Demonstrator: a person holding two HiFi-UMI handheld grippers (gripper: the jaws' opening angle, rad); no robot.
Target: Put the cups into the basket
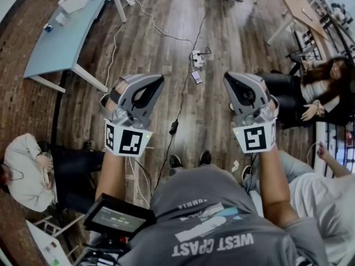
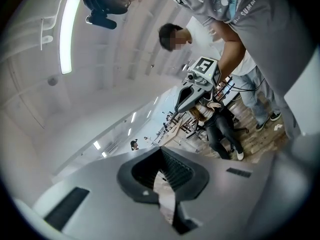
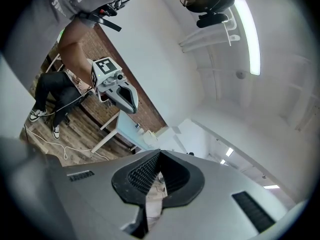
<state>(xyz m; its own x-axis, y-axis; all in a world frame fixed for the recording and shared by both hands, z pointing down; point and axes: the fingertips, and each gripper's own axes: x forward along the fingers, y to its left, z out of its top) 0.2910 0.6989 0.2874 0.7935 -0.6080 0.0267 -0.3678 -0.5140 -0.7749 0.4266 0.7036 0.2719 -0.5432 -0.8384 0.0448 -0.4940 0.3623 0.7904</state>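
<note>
No cup and no basket shows in any view. My left gripper (image 1: 158, 80) hangs in mid-air over the wooden floor, jaws shut with nothing between them. My right gripper (image 1: 227, 76) is level with it on the right, its jaws also meeting at the tip and empty. In the left gripper view, the left gripper (image 2: 161, 149) looks out at the ceiling and at the right gripper (image 2: 178, 108) across from it. From the right gripper (image 3: 160, 152) the camera sees the left gripper (image 3: 133, 109) and a light blue table beyond.
A light blue table (image 1: 61, 43) stands at the far left, a wooden table (image 1: 294, 10) at the far right. Cables and a power strip (image 1: 197, 57) lie on the floor. One person (image 1: 28, 170) sits at left, another (image 1: 310, 93) at right.
</note>
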